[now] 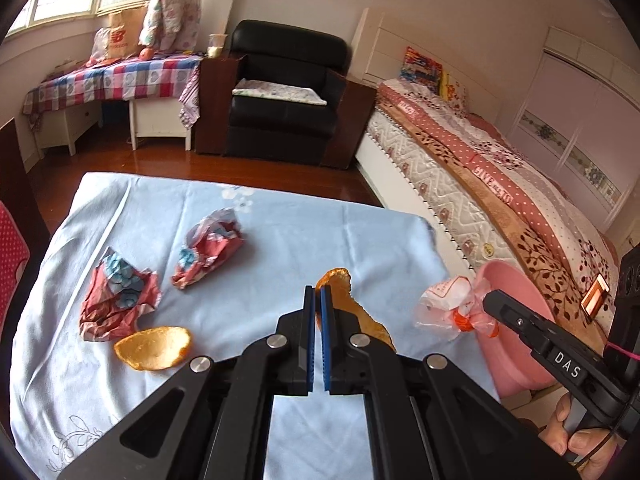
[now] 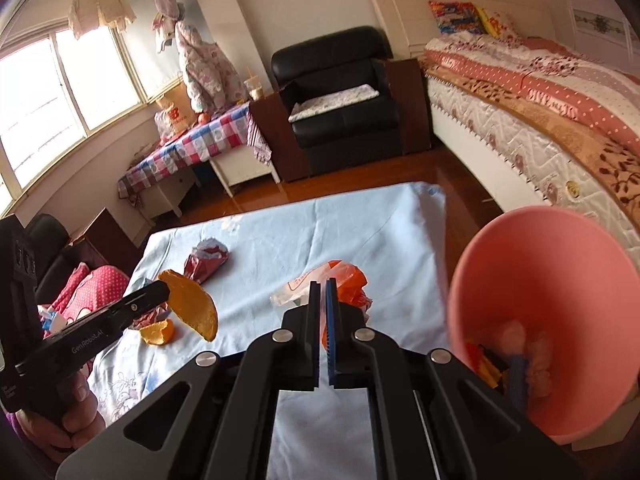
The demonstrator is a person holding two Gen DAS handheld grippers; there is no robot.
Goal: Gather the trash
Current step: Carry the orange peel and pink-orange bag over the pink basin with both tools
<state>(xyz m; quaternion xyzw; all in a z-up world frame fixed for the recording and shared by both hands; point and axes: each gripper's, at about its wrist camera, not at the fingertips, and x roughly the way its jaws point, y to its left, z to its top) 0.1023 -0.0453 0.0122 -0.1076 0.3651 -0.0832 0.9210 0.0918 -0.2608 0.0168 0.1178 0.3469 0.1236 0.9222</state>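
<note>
My left gripper (image 1: pixel 319 294) is shut on an orange peel (image 1: pixel 340 296) and holds it above the light blue table cloth (image 1: pixel 280 232); the peel also shows in the right wrist view (image 2: pixel 192 306). My right gripper (image 2: pixel 323 288) is shut on a clear and orange plastic wrapper (image 2: pixel 344 278), held near the pink bin (image 2: pixel 560 280); the wrapper also shows in the left wrist view (image 1: pixel 452 306). A second orange peel (image 1: pixel 154 346) and two crumpled red and blue wrappers (image 1: pixel 116 298) (image 1: pixel 210 248) lie on the cloth. The bin holds some trash.
The pink bin (image 1: pixel 516 320) stands off the table's right edge beside the bed (image 1: pixel 500 184). A black armchair (image 1: pixel 288 88) and a checked-cloth desk (image 1: pixel 116 76) stand beyond the table. A red dotted chair (image 1: pixel 10 256) is at the left.
</note>
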